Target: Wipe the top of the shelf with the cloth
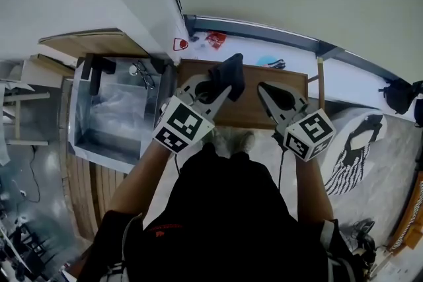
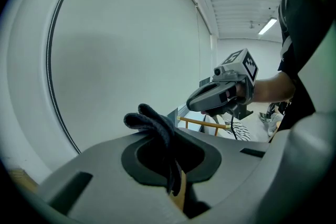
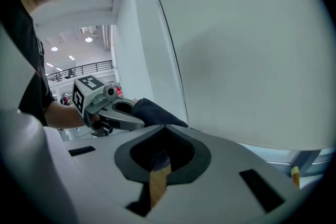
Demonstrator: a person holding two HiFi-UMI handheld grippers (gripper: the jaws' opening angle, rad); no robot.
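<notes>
Our left gripper (image 1: 223, 90) pinching the dark cloth (image 1: 229, 72) near the wooden shelf top (image 1: 250, 117) rear edge, our right gripper (image 1: 263, 89) jaws pressed together, empty, over its right half.

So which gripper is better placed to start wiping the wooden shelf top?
Left: the left gripper holds the dark cloth over the wooden shelf top; the right gripper is shut and empty.

Holds a dark cloth (image 1: 229, 73) in the left hand-held gripper (image 1: 217, 92), over the left part of the wooden shelf (image 1: 250, 79) top. Poises the right hand-held gripper (image 1: 268, 93) over the right part, apart from the cloth. Stands near the shelf, a metal box (image 1: 106, 145) left, a black-and-white striped item (image 1: 353, 148) right.
</notes>
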